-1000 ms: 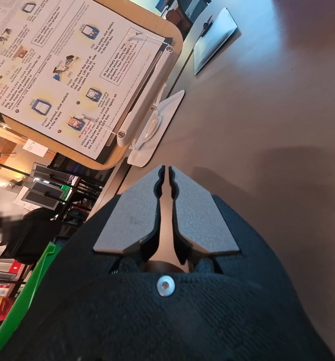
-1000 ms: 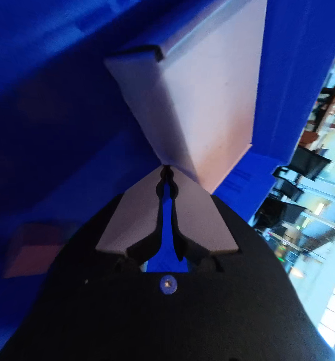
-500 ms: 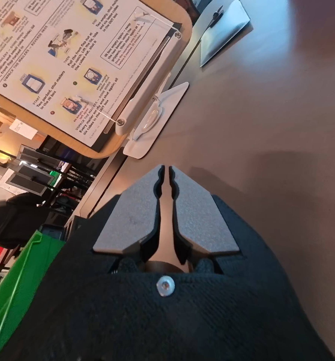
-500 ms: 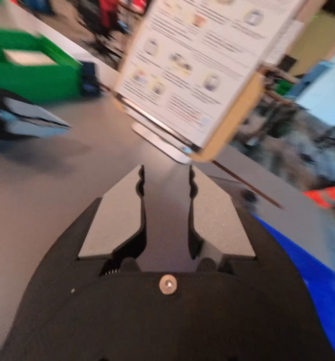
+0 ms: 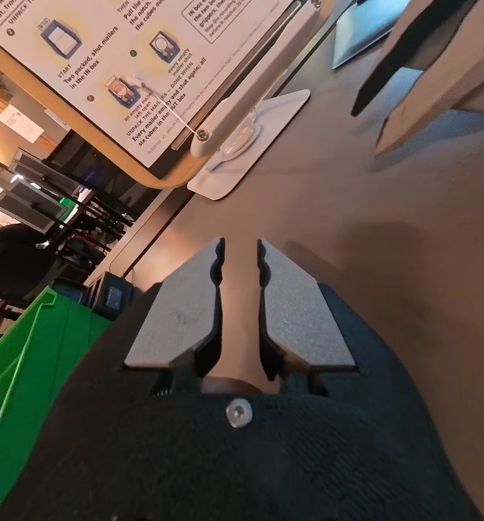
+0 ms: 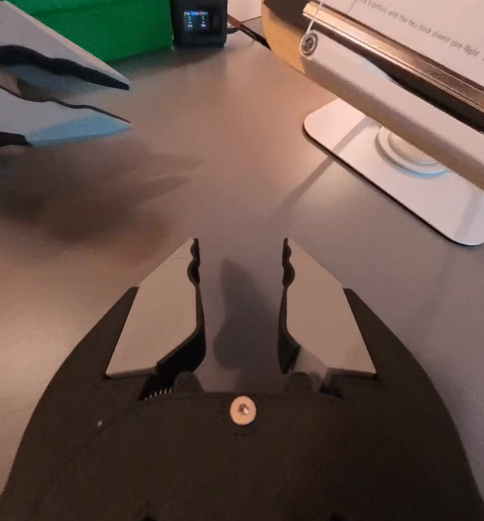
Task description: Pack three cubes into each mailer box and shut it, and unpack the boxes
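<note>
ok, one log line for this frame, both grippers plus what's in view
left gripper: open, empty | right gripper: open, empty | both over bare table | ahead: instruction board stand, green bin | mailers, cubes: none visible

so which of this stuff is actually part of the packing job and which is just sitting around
For the job:
- left gripper, open, empty
- right gripper, open, empty
- green bin
- instruction sheet

Just lying about:
- white stand base
- small black device with a screen
- clipboard

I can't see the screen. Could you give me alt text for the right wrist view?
An open, empty black two-finger claw with grey pads hovers over a bare grey tabletop. The other claw pokes in from the left, blurred; behind it sit a green plastic bin and a small black device. At right, a white stand holds a tilted instruction sheet.
</note>
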`<action>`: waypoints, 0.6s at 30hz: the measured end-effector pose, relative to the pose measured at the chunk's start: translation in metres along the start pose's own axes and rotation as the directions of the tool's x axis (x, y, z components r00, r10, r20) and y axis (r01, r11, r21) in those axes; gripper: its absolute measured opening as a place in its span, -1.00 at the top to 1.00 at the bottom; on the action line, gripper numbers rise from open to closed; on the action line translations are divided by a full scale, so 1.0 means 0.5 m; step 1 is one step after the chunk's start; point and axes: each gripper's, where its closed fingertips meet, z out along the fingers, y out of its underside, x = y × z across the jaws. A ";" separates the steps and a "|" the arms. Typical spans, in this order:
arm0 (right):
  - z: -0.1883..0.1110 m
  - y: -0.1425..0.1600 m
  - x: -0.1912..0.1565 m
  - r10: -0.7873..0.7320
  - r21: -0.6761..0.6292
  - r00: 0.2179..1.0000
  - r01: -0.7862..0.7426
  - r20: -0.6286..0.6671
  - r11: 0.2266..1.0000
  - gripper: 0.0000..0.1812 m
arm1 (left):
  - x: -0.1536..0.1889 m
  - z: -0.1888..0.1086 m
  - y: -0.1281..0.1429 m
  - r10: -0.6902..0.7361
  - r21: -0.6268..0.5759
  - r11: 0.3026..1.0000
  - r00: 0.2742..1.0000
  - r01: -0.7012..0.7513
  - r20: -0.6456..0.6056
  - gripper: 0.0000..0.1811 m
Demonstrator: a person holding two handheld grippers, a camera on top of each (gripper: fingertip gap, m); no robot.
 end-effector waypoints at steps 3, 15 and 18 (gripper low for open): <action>-0.005 -0.004 -0.003 -0.007 0.018 1.000 0.007 0.007 1.000 0.43 | -0.001 0.003 0.004 0.004 -0.014 1.000 1.000 -0.004 0.006 0.78; -0.010 -0.008 0.002 0.045 0.036 0.998 -0.046 0.035 0.998 0.44 | -0.037 0.002 0.026 -0.118 -0.057 0.991 0.992 0.120 0.052 0.86; -0.012 -0.010 0.001 0.037 0.044 0.999 -0.038 0.032 0.998 0.45 | -0.036 0.001 0.030 -0.135 -0.069 0.988 0.990 0.137 0.038 0.86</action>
